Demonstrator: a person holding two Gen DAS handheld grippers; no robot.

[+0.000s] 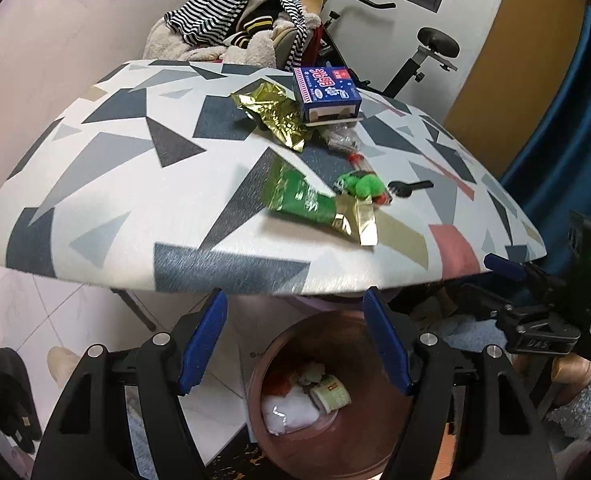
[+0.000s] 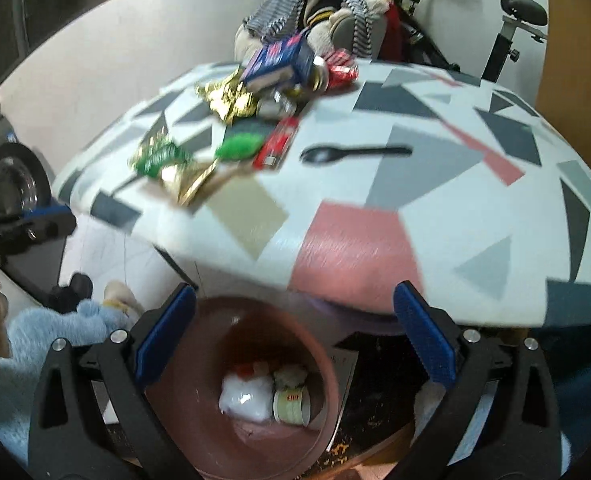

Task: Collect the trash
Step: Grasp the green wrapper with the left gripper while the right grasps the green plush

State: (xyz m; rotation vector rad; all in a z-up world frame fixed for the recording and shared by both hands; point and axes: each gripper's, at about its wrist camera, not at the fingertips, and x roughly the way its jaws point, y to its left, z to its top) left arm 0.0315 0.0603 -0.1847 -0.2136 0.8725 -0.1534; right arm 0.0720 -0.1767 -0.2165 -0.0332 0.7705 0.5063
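Note:
Trash lies on a table with a geometric cover: a green-and-gold wrapper, a crumpled gold wrapper, a blue box, a green fuzzy thing, a red pack and a black plastic spoon. Below the table's near edge stands a brown bin with a white bag and a paper cup inside. My left gripper is open above the bin, nothing between its fingers. My right gripper is wide open and empty over the bin too.
A pile of striped and plush clothing sits behind the table, with an exercise bike at the back right. Dark slippers lie on the tiled floor at left. A blue curtain hangs at the right.

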